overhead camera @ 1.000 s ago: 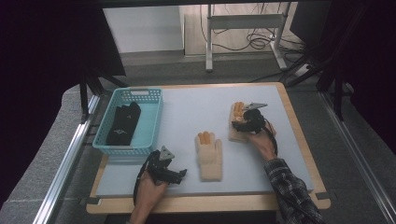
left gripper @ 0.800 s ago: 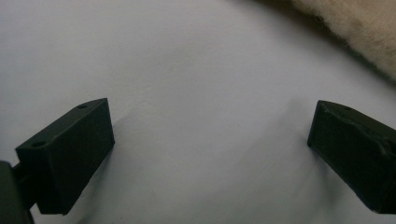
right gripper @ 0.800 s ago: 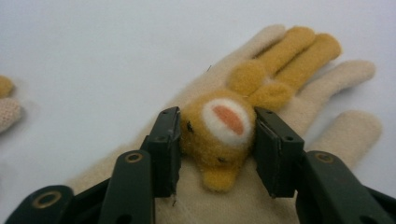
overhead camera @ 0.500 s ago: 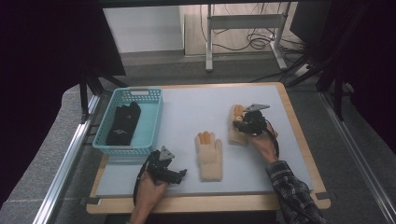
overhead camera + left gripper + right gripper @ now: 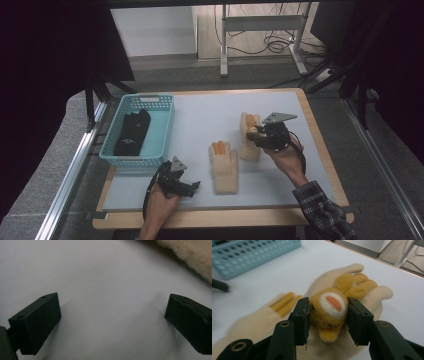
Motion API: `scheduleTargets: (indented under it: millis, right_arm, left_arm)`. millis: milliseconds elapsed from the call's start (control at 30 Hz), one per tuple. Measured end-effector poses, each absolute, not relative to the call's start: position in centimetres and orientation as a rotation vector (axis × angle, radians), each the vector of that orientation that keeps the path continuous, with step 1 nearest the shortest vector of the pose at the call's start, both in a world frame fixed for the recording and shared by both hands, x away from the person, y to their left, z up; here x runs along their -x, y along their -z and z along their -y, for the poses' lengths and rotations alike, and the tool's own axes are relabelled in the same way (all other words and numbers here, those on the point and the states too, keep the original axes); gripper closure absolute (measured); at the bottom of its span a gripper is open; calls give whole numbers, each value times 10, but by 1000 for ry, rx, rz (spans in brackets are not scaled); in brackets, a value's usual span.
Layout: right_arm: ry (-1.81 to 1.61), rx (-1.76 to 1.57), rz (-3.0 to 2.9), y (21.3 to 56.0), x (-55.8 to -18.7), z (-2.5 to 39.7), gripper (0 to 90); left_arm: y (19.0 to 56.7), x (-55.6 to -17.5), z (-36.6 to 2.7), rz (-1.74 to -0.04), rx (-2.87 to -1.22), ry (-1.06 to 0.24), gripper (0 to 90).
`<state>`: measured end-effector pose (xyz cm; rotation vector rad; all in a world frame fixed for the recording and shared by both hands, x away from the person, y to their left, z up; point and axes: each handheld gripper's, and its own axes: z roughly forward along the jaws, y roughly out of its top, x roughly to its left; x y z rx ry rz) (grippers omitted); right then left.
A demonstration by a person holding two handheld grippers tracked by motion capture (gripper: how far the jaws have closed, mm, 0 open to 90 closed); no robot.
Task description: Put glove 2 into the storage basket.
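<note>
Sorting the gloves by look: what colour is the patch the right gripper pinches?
Orange-yellow patch with a white oval and salmon centre, on the cream glove; clearest in the right gripper view.

Even, soft overhead light falls on the pale worktop (image 5: pixel 210 115) in the high view, while its surroundings sink into near-black. In the left gripper view the black jaws cast faint shadows. In the right gripper view the basket (image 5: pixel 249 255) and the farther glove (image 5: pixel 262 312) blur

A pale table (image 5: pixel 210 112) with a wooden rim stands on grey floor (image 5: pixel 45 185). At twelve o'clock, a white wall panel (image 5: pixel 150 30) and a metal-legged stand (image 5: pixel 260 25) over tangled cables (image 5: pixel 272 45). Dark curtains (image 5: pixel 45 45) hang at nine and three o'clock.
</note>
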<state>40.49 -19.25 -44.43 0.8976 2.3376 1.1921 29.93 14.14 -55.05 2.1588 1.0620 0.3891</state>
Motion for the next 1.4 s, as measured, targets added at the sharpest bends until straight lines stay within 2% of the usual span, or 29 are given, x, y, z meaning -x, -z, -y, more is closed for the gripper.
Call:
scheduleTargets:
  millis: [167, 333, 833, 1000, 1167, 1300, 1400]
  right_arm:
    - [-1236, -835, -2398, 432, -375, 181, 548]
    - [-1225, -779, -2485, 436, -354, 161, 548]
    - [-1113, -763, -2576, 489, -350, 108, 528]
    - [-1145, -806, -2591, 506, -350, 108, 451]
    - [-1193, -811, -2574, 492, -351, 120, 388]
    - [-1200, -836, -2533, 483, -357, 139, 395]
    - [-1201, -886, -2523, 484, -361, 156, 492]
  left_arm:
    - [551, -299, -141, -1064, -2156, -389, 6]
    - [551, -299, -141, -1064, -2156, -390, 6]
    - [551, -299, -141, -1063, -2156, -391, 6]
    - [551, -299, -141, -1061, -2159, -391, 6]
    - [551, -299, -141, -1064, -2156, -391, 6]
    - [551, -299, -141, -1063, -2156, -391, 6]
    - [551, -299, -141, -1061, -2159, -390, 6]
